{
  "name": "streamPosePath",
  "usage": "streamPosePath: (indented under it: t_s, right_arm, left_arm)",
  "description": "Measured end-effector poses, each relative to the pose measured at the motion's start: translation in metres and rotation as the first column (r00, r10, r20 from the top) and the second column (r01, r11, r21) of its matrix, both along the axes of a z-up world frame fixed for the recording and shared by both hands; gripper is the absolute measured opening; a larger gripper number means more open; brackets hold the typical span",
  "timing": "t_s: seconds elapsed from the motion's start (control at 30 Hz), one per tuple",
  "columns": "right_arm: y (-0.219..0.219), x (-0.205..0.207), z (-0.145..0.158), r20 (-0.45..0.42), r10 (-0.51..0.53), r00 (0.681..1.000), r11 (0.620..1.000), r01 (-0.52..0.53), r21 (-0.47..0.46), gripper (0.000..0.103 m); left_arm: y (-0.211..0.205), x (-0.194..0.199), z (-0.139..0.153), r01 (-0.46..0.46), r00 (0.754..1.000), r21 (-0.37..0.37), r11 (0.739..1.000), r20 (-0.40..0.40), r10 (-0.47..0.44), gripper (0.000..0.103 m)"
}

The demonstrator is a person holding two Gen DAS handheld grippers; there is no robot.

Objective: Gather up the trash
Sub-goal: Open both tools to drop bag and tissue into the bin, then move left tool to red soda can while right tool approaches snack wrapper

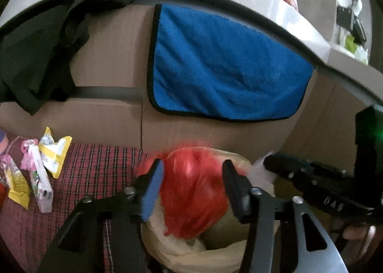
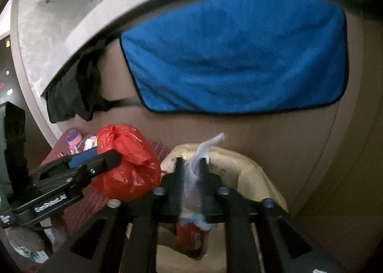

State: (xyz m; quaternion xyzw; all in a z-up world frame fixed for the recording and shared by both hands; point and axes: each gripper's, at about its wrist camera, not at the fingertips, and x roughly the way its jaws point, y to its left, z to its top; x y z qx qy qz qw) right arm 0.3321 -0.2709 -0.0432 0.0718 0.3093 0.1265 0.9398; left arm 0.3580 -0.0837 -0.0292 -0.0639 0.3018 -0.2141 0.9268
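The likeliest slip is the red plastic bag [image 2: 128,163] missing the cream-lined bin [image 2: 258,165]: in the right wrist view it sits over the bin's left rim, partly above the red plaid cloth [image 1: 79,167], so it could land on the cloth rather than inside. The left gripper [image 1: 192,177] has its jaws spread wide, the blue pad on one side and the black finger on the other flanking the bag; whether either finger actually touches the plastic cannot be told, as the bag is blurred. A second risk is the thin clear plastic wrapper [image 2: 199,153] clinging to the pads, since the right gripper [image 2: 191,177] is pressed together on it just above the bin mouth. Red trash already lies inside the bin below. More wrappers, a yellow packet [image 1: 53,151] among them, lie on the cloth well to the left, apart from both grippers.
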Motion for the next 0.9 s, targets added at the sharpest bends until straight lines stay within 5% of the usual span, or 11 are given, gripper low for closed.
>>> streamPosePath:
  t_s: [0.07, 0.53, 0.63, 0.9]
  right_arm:
    - [0.000, -0.001, -0.002, 0.003, -0.009, 1.000, 1.000, 0.009, 0.004, 0.036]
    - [0.024, -0.019, 0.022, 0.071, -0.009, 0.997, 0.999, 0.012, -0.031, 0.036]
    - [0.042, -0.022, 0.031, 0.095, 0.013, 0.995, 0.999, -0.009, -0.036, 0.036]
    - [0.117, -0.018, 0.047, 0.110, 0.115, 0.987, 0.991, -0.107, -0.082, 0.036]
  left_arm:
    - [0.007, 0.000, 0.005, -0.001, 1.000, -0.032, 0.999, -0.003, 0.001, 0.056]
    - [0.103, -0.028, 0.037, -0.155, 0.987, -0.034, 0.987, 0.045, 0.157, 0.059]
    - [0.136, -0.036, 0.038, -0.230, 0.971, 0.014, 0.973, 0.067, 0.228, 0.059]
    - [0.248, -0.051, 0.025, -0.378, 0.925, -0.031, 0.925, 0.022, 0.379, 0.059]
